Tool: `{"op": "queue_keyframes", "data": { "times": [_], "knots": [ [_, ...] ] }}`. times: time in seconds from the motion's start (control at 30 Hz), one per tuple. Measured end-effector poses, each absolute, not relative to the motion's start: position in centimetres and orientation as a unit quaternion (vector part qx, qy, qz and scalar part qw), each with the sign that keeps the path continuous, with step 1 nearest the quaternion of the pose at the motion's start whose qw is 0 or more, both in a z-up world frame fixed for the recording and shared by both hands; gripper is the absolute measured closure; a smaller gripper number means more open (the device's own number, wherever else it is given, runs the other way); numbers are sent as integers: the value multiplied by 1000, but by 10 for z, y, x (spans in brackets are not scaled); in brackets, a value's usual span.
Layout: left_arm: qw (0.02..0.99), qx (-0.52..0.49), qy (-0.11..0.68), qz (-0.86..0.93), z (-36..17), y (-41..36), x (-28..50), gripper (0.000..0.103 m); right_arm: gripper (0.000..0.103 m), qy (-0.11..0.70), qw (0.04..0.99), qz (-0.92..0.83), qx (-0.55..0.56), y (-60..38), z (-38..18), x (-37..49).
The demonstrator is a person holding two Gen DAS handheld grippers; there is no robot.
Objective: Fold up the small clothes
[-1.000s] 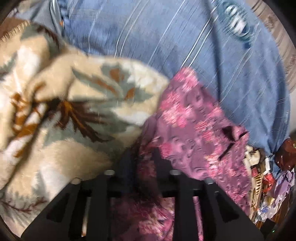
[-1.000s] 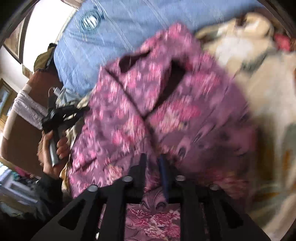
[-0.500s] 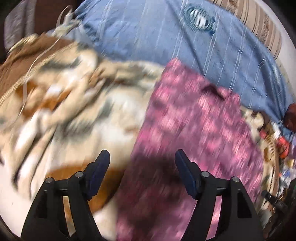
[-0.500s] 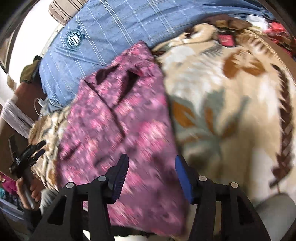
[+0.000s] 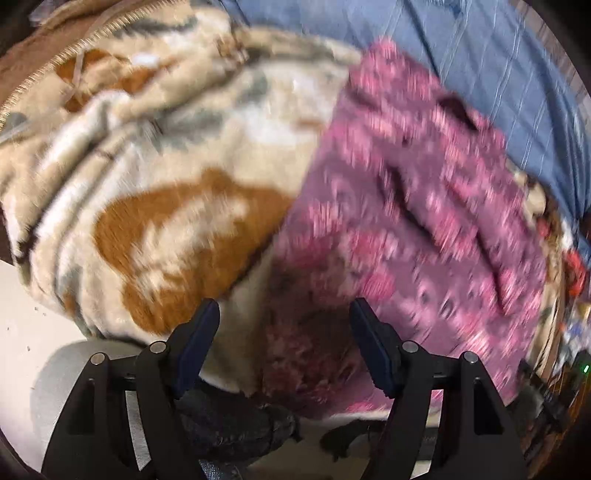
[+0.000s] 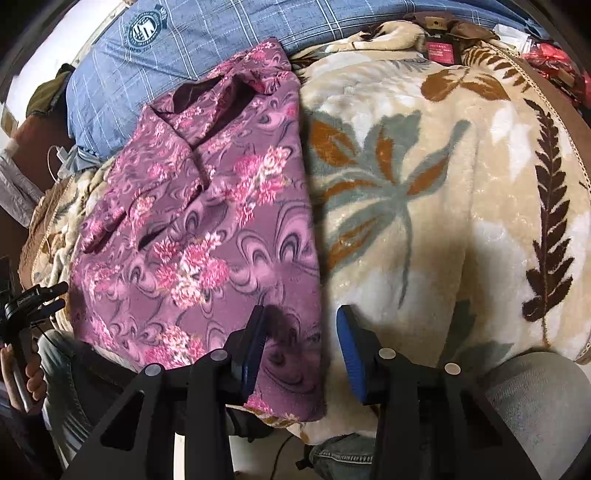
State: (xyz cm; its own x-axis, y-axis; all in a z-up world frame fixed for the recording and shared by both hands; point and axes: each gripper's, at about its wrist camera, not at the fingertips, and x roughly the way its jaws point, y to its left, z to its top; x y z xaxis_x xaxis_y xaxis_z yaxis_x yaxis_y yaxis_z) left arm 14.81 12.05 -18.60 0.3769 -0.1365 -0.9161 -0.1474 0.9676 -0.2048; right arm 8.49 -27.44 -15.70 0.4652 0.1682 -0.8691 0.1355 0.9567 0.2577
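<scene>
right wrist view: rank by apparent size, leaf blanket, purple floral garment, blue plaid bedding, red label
1. leaf blanket, largest; it fills the right half.
2. purple floral garment.
3. blue plaid bedding; only a band at the top shows, and it is farther off, so its true size is unsure.
4. red label, smallest.

Purple floral garment (image 6: 207, 229): thin woven cloth, smooth, faint sheen, printed pink blossoms and swirls; lies in soft creases. Blurred in the left wrist view (image 5: 406, 221).

Blanket (image 6: 424, 192) under the garment: thick plush fleece, fuzzy nap, matt, with leaf pattern in rust, grey and brown.

Blue quilt (image 6: 221, 33) beyond the garment: flat cotton-like cloth, matt, pale check lines, printed crest.

Right gripper (image 6: 300, 345) and left gripper (image 5: 285, 339): matt black hard plastic frames with shiny metal bolt heads; fingers (image 6: 349, 354) faced with blue pads, dull finish.
</scene>
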Motion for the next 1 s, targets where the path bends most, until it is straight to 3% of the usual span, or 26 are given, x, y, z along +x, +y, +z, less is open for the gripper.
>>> {"op": "queue_keyframes", "data": {
  "times": [0.07, 0.1, 0.17, 0.2, 0.23, 0.27, 0.43, 0.7, 0.83, 0.9, 0.93, 0.97, 1.0],
  "knots": [
    [812, -105, 574, -8, -200, 109, 146, 33, 82, 517, 845, -7, 138, -274, -159, 86],
    [824, -74, 561, 5, -199, 99, 141, 37, 100, 516, 846, -13, 136, -274, -158, 88],
    [834, -53, 550, -1, -195, 88, 138, 64, 100, 513, 845, -10, 149, -276, -159, 86],
    [837, -37, 545, 6, -193, 83, 136, 67, 100, 509, 847, -4, 153, -277, -156, 83],
    [839, -27, 543, 10, -191, 81, 134, 86, 100, 504, 849, 0, 158, -278, -153, 81],
    [839, -33, 544, 0, -189, 83, 132, 98, 100, 500, 850, 3, 166, -282, -147, 77],
    [846, -100, 522, -39, -160, 108, 107, 98, 101, 484, 859, 11, 164, -291, -119, 55],
    [838, -65, 541, -22, -173, 104, 111, 98, 101, 501, 854, -9, 143, -284, -128, 60],
    [823, -30, 567, -26, -182, 101, 118, 93, 96, 527, 839, 9, 137, -285, -142, 67],
    [828, -79, 553, -51, -171, 113, 111, 87, 94, 507, 848, 20, 152, -288, -128, 63],
    [836, -97, 537, -61, -164, 117, 108, 73, 90, 492, 856, 31, 154, -287, -117, 59],
    [841, -113, 525, -71, -156, 120, 104, 52, 85, 475, 865, 47, 158, -285, -102, 56],
    [847, -130, 509, -82, -145, 122, 102, 46, 70, 461, 871, 63, 161, -282, -90, 55]
  ]
}}
